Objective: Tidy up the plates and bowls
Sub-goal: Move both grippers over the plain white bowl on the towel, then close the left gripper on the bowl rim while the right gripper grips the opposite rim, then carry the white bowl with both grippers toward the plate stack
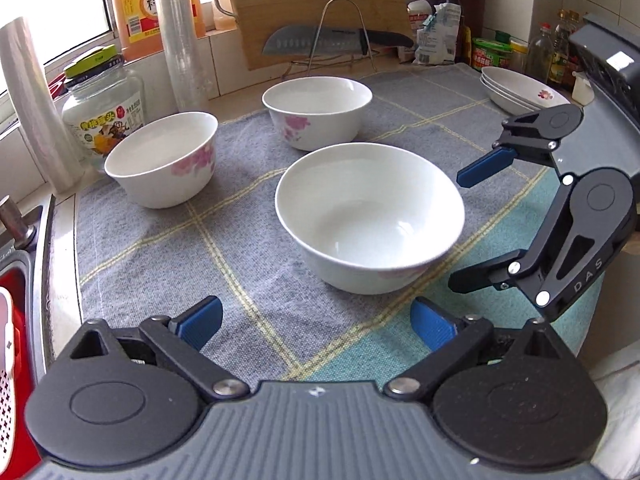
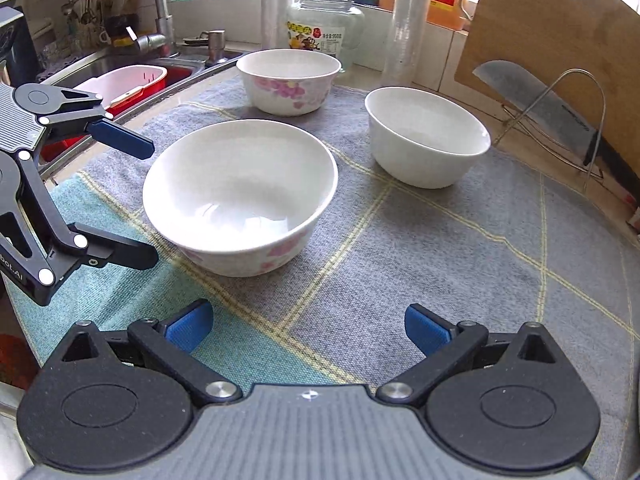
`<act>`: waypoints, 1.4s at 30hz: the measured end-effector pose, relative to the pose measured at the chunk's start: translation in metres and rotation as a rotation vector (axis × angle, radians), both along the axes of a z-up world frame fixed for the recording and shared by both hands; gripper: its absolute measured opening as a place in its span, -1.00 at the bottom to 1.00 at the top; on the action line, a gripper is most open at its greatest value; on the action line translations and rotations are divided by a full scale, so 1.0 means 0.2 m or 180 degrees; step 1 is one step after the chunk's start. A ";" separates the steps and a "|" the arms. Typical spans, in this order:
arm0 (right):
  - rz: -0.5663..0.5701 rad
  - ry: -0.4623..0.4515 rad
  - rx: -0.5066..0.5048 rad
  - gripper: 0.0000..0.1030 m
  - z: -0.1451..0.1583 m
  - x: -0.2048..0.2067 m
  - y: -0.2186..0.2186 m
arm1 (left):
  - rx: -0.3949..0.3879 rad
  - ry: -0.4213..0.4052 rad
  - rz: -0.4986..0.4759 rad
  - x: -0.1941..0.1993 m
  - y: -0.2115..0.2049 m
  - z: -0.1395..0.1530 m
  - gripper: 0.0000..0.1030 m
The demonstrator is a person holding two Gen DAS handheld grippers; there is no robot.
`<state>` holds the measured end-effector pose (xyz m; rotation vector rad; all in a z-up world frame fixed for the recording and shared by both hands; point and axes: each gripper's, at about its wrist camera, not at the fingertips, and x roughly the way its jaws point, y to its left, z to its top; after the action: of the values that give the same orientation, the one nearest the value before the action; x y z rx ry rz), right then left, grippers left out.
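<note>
Three white bowls with pink flowers stand on a grey checked cloth [image 1: 168, 264]. The nearest bowl [image 1: 370, 216] [image 2: 240, 196] stands upright and empty in the middle. A second bowl [image 1: 162, 160] [image 2: 288, 80] stands by the glass jar, and a third bowl [image 1: 318, 114] [image 2: 426, 136] sits towards the knife rack. Stacked shallow plates [image 1: 520, 90] rest at the far right. My left gripper [image 1: 318, 324] [image 2: 152, 204] is open, just short of the nearest bowl. My right gripper [image 2: 308, 328] [image 1: 456, 230] is open at that bowl's other side, holding nothing.
A glass jar [image 1: 104, 116], two cling-film rolls [image 1: 176, 32] and an oil jug [image 1: 136, 8] line the window side. A knife on a wire rack [image 1: 340, 40] leans against a cutting board [image 1: 316, 4]. A sink with a red basin [image 2: 132, 80] lies beyond the cloth. Sauce bottles [image 1: 552, 48] stand behind the plates.
</note>
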<state>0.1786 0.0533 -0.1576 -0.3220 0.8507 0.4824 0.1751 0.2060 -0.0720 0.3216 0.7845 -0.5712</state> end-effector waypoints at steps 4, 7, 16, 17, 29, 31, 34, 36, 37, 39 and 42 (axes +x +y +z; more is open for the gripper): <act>0.0098 0.0093 0.0082 1.00 -0.03 0.04 0.02 | 0.0129 0.0012 -0.0251 0.04 -0.02 -0.03 0.94; 0.0220 0.0061 0.0105 1.00 -0.03 0.06 0.03 | 0.0212 -0.0039 -0.0491 0.06 -0.02 -0.03 0.94; 0.0603 -0.0076 -0.0241 1.00 0.01 0.08 0.13 | 0.0348 -0.0071 -0.1146 0.15 -0.03 0.01 0.88; 0.0658 -0.0111 -0.0264 1.00 0.02 0.07 0.13 | 0.0359 -0.0076 -0.1219 0.15 -0.04 0.02 0.88; 0.1056 -0.0108 -0.0275 0.87 0.11 0.08 0.15 | 0.0539 -0.0124 -0.1911 0.17 -0.09 0.06 0.65; 0.1106 -0.0099 -0.0286 0.79 0.10 0.08 0.15 | 0.0544 -0.0129 -0.1960 0.17 -0.09 0.07 0.65; 0.1143 -0.0097 -0.0311 0.74 0.11 0.08 0.16 | 0.0555 -0.0157 -0.2021 0.17 -0.09 0.08 0.65; 0.1144 -0.0100 -0.0318 0.74 0.11 0.07 0.17 | 0.0533 -0.0171 -0.2053 0.15 -0.08 0.09 0.63; 0.1139 -0.0090 -0.0320 0.74 0.11 0.08 0.17 | 0.0542 -0.0165 -0.2057 0.15 -0.09 0.09 0.63; 0.1138 -0.0084 -0.0316 0.74 0.11 0.08 0.17 | 0.0540 -0.0158 -0.2058 0.15 -0.09 0.10 0.63; 0.1148 -0.0072 -0.0310 0.74 0.12 0.08 0.16 | 0.0531 -0.0142 -0.2062 0.14 -0.09 0.11 0.62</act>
<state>0.1945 0.0859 -0.1344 -0.5746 0.7980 0.7717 0.2038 0.1879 -0.0502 0.7525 0.6794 -1.1027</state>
